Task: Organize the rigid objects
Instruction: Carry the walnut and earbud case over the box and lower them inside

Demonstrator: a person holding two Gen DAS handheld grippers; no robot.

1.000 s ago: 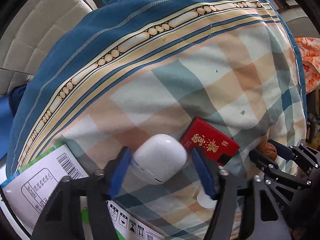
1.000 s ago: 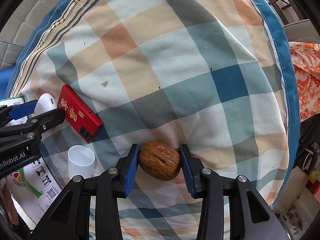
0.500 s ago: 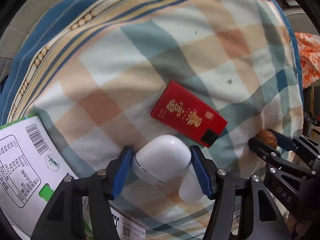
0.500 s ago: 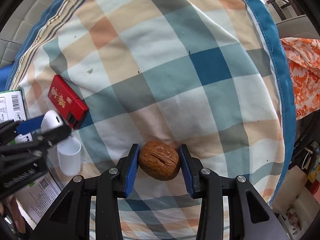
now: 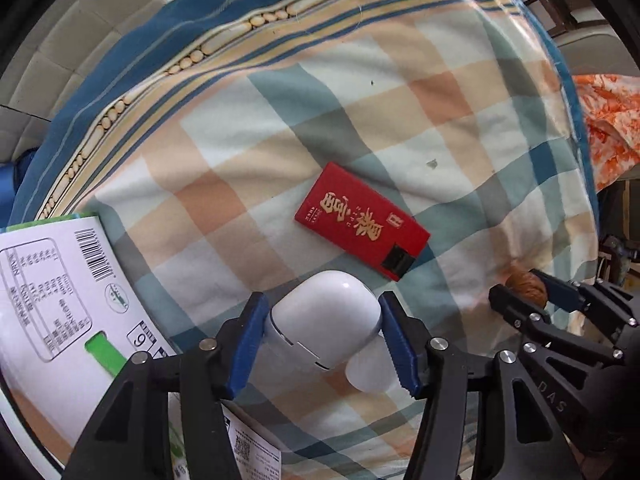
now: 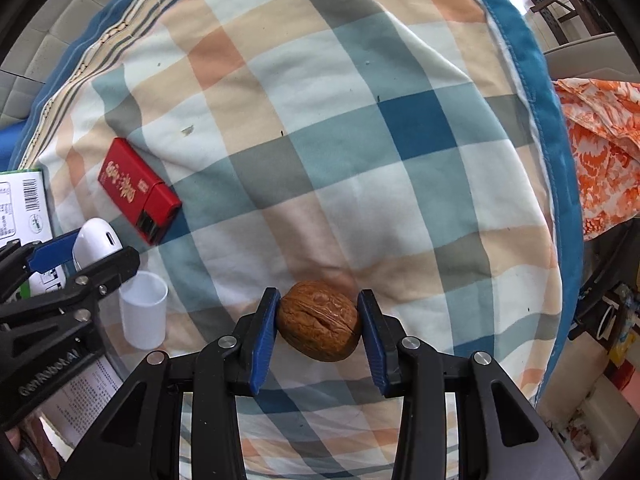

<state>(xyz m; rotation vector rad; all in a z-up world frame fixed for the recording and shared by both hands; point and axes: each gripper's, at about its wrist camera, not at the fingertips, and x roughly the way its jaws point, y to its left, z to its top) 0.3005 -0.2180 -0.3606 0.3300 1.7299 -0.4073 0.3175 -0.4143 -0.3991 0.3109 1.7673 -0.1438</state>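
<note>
My left gripper [image 5: 322,332] is shut on a white earbud case [image 5: 326,316] and holds it above the checked cloth. The case also shows in the right wrist view [image 6: 96,244]. My right gripper [image 6: 320,334] is shut on a brown walnut [image 6: 318,320], which shows at the right in the left wrist view [image 5: 524,284]. A red box with gold characters [image 5: 360,224] lies flat on the cloth just beyond the case; it also shows in the right wrist view [image 6: 136,188]. A small white cup [image 6: 144,310] stands upright under my left gripper.
A white and green carton with a barcode [image 5: 48,300] lies at the left edge of the cloth. An orange patterned fabric [image 6: 600,148] hangs off to the right. A blue striped border [image 5: 200,32] runs along the cloth's far edge.
Both grippers keep their hold. The left gripper has pulled back a little from the red box, which looks farther off; the right gripper with the walnut has barely shifted.
</note>
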